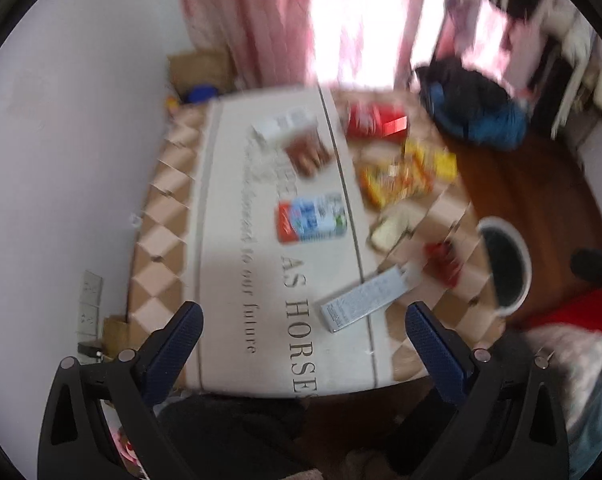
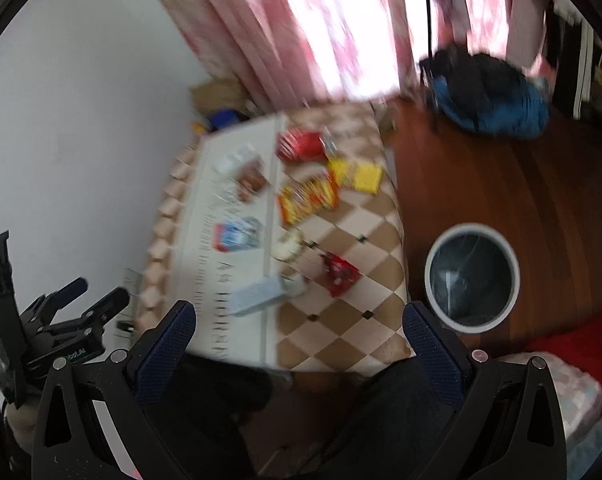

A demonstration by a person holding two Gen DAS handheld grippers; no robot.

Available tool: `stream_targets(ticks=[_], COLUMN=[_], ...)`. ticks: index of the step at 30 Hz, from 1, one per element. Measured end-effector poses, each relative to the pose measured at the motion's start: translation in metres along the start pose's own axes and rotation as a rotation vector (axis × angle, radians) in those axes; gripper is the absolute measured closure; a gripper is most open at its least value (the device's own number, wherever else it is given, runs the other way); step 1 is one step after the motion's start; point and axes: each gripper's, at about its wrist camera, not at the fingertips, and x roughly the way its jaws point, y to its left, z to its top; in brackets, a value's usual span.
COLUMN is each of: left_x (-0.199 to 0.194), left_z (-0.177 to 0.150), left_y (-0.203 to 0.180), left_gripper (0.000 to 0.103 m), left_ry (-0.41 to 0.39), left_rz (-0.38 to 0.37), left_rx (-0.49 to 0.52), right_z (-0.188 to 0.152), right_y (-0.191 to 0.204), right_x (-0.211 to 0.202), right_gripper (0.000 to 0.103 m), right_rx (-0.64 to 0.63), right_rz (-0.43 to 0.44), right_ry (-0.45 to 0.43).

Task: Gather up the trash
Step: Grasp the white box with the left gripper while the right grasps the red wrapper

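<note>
Both tools high above the table (image 2: 341,344), nothing grasped: left gripper (image 1: 301,344) spread wide and empty, right gripper (image 2: 299,340) likewise gaping and bare. Straight ahead of the left fingers, the long grey box (image 1: 365,300), lying askew across the cloth's seam; beyond it the milk carton (image 1: 312,220). Ahead and slightly right of the right fingers, the red wrapper (image 2: 340,273); further off, yellow packets (image 2: 355,174). White bin (image 2: 472,277) on the floor, to the right. Probably best to descend on the nearest box first, squarely across its narrow width, slowly given the blur.
</note>
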Motion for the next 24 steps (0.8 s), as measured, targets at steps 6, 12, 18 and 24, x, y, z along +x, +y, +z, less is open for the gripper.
stream_targets(ticks=[6, 12, 18, 24], left_x=[0.089, 0.146, 0.162, 0.163], left_z=[0.005, -0.003, -0.005, -0.006], left_y=[-0.048, -0.088, -0.072, -0.032], left_gripper=[0.0, 0.035, 0.061, 0.062], left_ry=[0.214, 0.308, 0.333, 0.312], left_rz=[-0.104, -0.075, -0.121, -0.066], left_rx=[0.285, 0.498, 0.386, 0.205], right_z=[0.014, 0.008, 0.002, 0.004], right_y=[-0.047, -0.07, -0.075, -0.067], right_x=[0.134, 0.182, 0.207, 0.227], right_gripper=[0.019, 0.019, 0.019, 0.019], right_rx=[0.087, 0.123, 0.134, 0.12], right_rz=[-0.031, -0.047, -0.034, -0.027], right_ry=[0.176, 0.248, 0.284, 0.292])
